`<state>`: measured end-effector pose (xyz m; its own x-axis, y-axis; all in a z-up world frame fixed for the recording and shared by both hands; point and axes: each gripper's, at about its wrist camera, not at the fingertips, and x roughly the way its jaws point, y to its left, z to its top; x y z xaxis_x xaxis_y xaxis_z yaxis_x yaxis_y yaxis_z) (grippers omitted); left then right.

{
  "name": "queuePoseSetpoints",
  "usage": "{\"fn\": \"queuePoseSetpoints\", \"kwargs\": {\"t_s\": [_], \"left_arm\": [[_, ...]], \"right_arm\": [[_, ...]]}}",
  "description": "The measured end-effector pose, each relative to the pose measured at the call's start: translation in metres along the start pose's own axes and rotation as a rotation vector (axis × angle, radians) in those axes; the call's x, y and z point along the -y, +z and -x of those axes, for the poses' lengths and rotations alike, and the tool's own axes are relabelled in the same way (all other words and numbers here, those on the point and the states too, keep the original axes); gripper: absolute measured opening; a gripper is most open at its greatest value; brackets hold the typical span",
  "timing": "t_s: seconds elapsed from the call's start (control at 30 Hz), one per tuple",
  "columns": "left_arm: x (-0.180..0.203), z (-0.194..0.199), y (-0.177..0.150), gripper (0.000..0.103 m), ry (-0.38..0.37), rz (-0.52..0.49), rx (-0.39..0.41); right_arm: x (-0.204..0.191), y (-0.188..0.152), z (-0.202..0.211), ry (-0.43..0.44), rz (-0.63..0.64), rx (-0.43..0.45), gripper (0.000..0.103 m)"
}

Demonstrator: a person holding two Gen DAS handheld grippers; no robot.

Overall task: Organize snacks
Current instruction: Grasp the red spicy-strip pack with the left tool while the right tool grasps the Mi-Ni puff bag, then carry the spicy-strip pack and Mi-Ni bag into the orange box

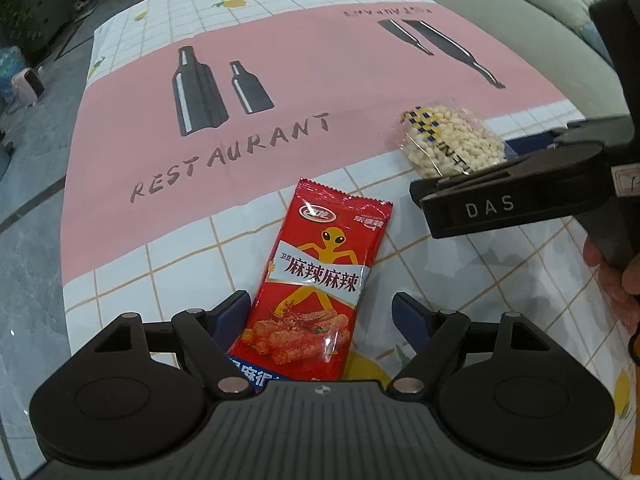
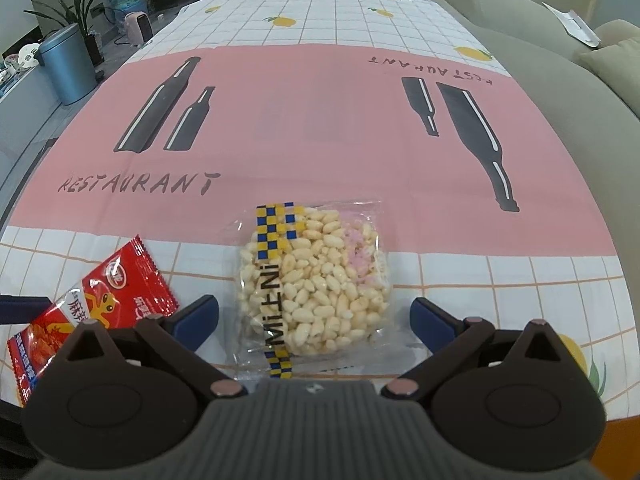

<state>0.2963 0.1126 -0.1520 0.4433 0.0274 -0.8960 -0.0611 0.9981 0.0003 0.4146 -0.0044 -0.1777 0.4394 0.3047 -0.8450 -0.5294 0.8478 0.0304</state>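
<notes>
The left claw (image 1: pixel 320 312) stands wide open over the near edge of the desk (image 1: pixel 180 248), its blue-padded fingers (image 1: pixel 230 312) on either side of a red snack packet (image 1: pixel 320 276) without pressing on it. The packet lies flat on the white checked part of the tablecloth, its top end pointing toward the pink band with the printed bottles and the word RESTAURANT. The right claw (image 2: pixel 316 320) is open too, its fingers (image 2: pixel 198 316) standing apart from a clear bag of puffed rice (image 2: pixel 316 280) that lies flat between them, half on the pink band and half on the white checks. The bag has a blue and yellow chequered strip down one side. In the right wrist view the red packet sits to the left of the rice bag, near but not touching it. A grey-green sofa (image 2: pixel 560 80) runs along the far right side of the desk, and a blue bin (image 2: pixel 68 64) stands on the floor to the left.
</notes>
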Motion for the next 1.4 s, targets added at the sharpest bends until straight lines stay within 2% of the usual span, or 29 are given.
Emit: {"fn": "queuePoseSetpoints", "kwargs": {"t_s": [0.1, 0.13, 0.17, 0.23, 0.4, 0.63, 1.0, 1.17, 1.4], "left_arm": [[0.0, 0.0, 0.0, 0.092, 0.015, 0.031, 0.004], [0.0, 0.001, -0.001, 0.086, 0.005, 0.029, 0.016], [0.0, 0.002, -0.003, 0.083, 0.007, 0.031, 0.032], [-0.003, 0.005, -0.006, 0.062, 0.008, 0.031, 0.062], [-0.014, 0.01, -0.01, 0.059, -0.039, 0.07, 0.076], [-0.014, 0.033, -0.022, 0.055, -0.054, 0.121, 0.12], [-0.017, 0.109, -0.047, 0.055, -0.151, 0.269, 0.172], [0.002, 0.146, -0.055, 0.055, -0.173, 0.239, 0.215], [0.053, 0.194, -0.068, 0.055, -0.227, 0.111, 0.265]], "right_arm": [[-0.005, 0.0, 0.005, 0.006, 0.003, 0.002, 0.081], [-0.007, 0.0, 0.007, 0.006, 0.01, 0.003, 0.075], [-0.009, 0.0, 0.008, 0.008, 0.013, -0.003, 0.074], [-0.011, -0.002, 0.01, 0.008, 0.007, -0.008, 0.074], [-0.012, -0.014, 0.018, 0.007, -0.033, -0.007, 0.074], [-0.017, -0.038, 0.044, 0.028, -0.147, -0.008, 0.074], [-0.03, -0.079, 0.142, 0.079, -0.219, 0.2, 0.074], [-0.032, -0.105, 0.196, 0.094, -0.241, 0.307, 0.074], [-0.018, -0.148, 0.272, 0.065, -0.285, 0.371, 0.074]]}}
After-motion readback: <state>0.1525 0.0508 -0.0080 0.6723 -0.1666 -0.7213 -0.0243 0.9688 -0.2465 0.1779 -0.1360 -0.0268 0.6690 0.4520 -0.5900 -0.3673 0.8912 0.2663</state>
